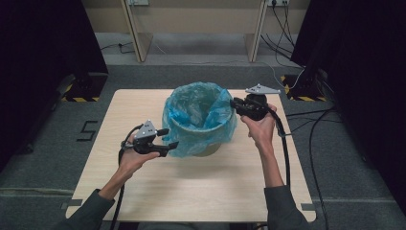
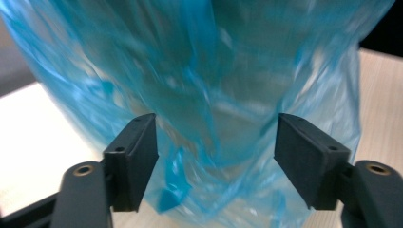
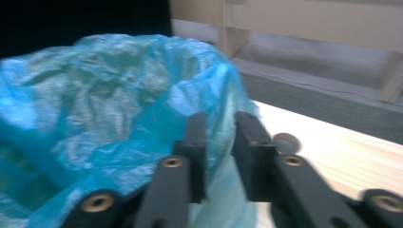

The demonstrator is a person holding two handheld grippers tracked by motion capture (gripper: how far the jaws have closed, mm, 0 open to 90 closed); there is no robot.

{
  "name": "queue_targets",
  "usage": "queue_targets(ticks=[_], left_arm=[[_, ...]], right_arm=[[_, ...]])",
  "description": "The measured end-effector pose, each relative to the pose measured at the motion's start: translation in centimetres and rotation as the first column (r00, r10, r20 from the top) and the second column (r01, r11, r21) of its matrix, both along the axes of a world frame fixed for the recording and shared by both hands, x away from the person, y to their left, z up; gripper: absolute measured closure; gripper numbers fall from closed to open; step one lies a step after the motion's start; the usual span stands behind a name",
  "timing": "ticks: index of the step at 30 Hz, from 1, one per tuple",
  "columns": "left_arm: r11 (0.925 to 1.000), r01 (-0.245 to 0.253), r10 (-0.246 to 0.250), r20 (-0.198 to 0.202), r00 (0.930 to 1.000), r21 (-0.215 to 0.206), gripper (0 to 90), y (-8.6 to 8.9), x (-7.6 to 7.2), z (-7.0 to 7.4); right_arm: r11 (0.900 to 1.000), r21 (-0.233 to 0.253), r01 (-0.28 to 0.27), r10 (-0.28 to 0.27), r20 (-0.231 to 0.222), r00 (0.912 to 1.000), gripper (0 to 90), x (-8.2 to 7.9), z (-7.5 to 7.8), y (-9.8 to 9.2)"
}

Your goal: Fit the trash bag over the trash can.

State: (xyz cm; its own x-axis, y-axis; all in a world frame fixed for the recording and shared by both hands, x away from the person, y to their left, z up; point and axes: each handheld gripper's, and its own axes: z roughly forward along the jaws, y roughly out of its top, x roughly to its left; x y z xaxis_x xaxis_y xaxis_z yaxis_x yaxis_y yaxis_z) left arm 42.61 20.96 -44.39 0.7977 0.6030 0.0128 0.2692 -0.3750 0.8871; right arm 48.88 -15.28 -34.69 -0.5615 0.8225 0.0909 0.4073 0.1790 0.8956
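Blue bag (image 1: 198, 117) lining bin (image 1: 210, 149), mid-table (image 1: 143, 191). Right claw (image 3: 220, 142) pinching bag rim; left claw (image 2: 216, 156) spread at bag's lower side. Risk: thin film tearing or slipping off rim under uneven pull.

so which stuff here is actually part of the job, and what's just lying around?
In the job:
- blue bag lining the bin
- left tongs, open, at the bag's lower side
- right tongs, nearly closed at the bag's rim edge

Just around:
- table
- floor cables
- wooden frame behind
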Motion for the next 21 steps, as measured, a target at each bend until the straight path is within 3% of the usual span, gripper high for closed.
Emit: queue_targets(ticks=[5, 8, 12, 15, 21], left_arm=[[0.9977, 0.041, -0.043, 0.023, 0.9988, 0.055, 69.3, -0.6, -0.2, -0.9], [0.9961, 0.055, -0.056, 0.016, 0.9983, 0.070, 77.7, -0.9, 0.0, -1.4], [0.9958, 0.050, -0.050, -0.003, 0.9987, 0.076, 80.4, -1.0, 0.8, -2.3], [0.9962, 0.041, -0.039, -0.018, 0.9991, 0.076, 80.5, -0.8, 1.2, -2.9], [0.9965, 0.030, -0.028, -0.027, 0.9993, 0.078, 77.5, 0.1, 1.2, -3.0]], right_arm=[[1.000, 0.010, -0.023, 0.023, 0.010, 0.9997, 89.4, 0.1, 0.1, -0.2], [1.000, -0.010, -0.018, 0.018, 0.010, 0.9998, 90.0, 0.1, 0.1, -0.5], [0.999, -0.040, -0.007, 0.007, 0.006, 1.0000, 90.0, 0.0, 0.1, -1.0], [0.995, -0.098, -0.003, 0.002, -0.007, 1.0000, 90.0, 0.0, -0.4, -1.0], [0.988, -0.154, -0.021, 0.014, -0.045, 0.9989, 90.0, 0.2, -1.6, -0.9]])
